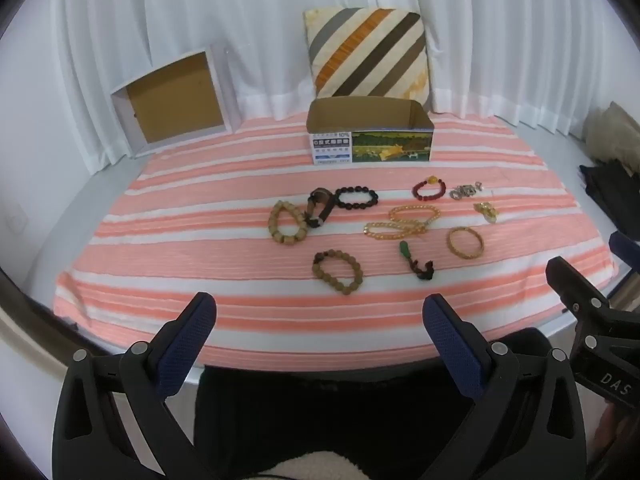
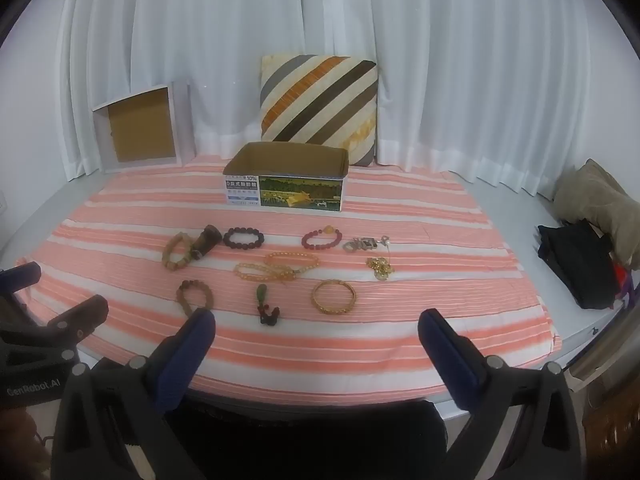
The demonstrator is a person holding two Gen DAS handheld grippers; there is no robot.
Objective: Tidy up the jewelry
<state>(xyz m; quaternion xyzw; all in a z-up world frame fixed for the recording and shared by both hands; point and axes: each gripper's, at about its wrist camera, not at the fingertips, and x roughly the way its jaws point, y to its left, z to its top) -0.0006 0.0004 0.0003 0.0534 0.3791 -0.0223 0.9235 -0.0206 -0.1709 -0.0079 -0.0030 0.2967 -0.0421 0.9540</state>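
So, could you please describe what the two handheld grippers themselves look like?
Both the left gripper and right gripper have black plastic frames with silver pivot pins and dark blue textured fingers. White lettering marks each body, seen from the other gripper's camera.

bare striped cloth (image 2: 320,344) before scattered bracelets (image 2: 334,297), open carton (image 2: 284,194) behind them

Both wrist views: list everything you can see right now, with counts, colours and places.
Printed carton: 1, open top, back centre of the cloth.
Striped cloth: 1, pink and white, covers the surface.
Bead bracelets: 7, tan, black, red, amber, mid-cloth.
Gold bangle: 1, right.
Watch: 1, dark, left.
Green pendant: 1, front.
Silver chain: 1, right.
Gold chain: 1, right.
Cushion: 1, striped, behind carton.
White box: 1, back left.
Left gripper: open, empty.
Right gripper: open, empty.
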